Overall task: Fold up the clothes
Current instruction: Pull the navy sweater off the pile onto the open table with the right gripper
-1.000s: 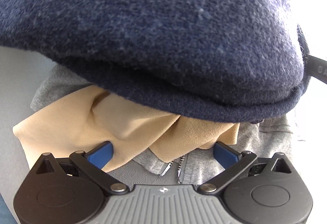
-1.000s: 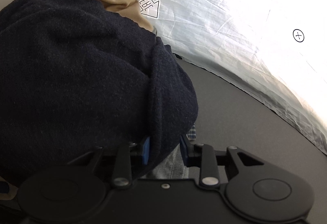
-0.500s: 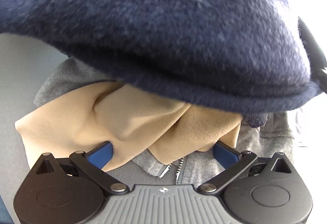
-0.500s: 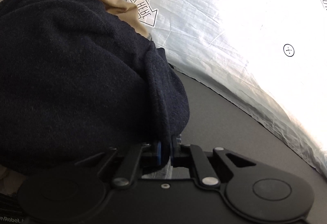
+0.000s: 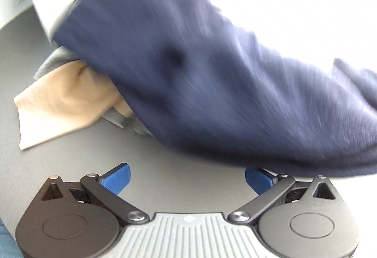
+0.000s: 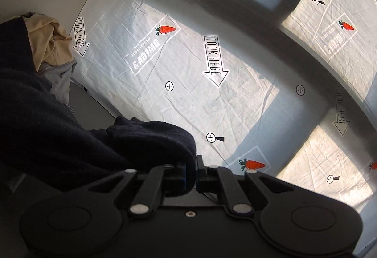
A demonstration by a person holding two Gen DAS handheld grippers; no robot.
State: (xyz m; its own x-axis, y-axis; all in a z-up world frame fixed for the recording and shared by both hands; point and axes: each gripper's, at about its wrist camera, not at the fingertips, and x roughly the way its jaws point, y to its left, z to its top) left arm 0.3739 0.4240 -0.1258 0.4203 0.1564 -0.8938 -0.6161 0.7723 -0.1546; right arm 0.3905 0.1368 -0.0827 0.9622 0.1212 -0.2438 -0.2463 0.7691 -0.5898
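A navy knit garment [image 5: 212,74] stretches across the left wrist view, blurred, lifted off a pile of a tan garment [image 5: 66,102] and a grey zip garment [image 5: 127,120]. My left gripper [image 5: 187,179] is open over bare grey table, its blue pads wide apart with nothing between them. In the right wrist view my right gripper [image 6: 191,175] is shut on an edge of the navy garment [image 6: 70,140], which trails back to the left. The tan garment [image 6: 50,43] and grey garment [image 6: 62,83] lie behind it.
A white printed sheet [image 6: 188,74] with carrots, arrows and cross marks covers the surface to the right of the pile. Grey table [image 5: 94,154] lies in front of the pile. Broad shadow bands cross the sheet.
My right gripper closed on the navy garment's edge and pulled it away to the right over the white sheet. My left gripper backed off the pile and now sees more of the table.
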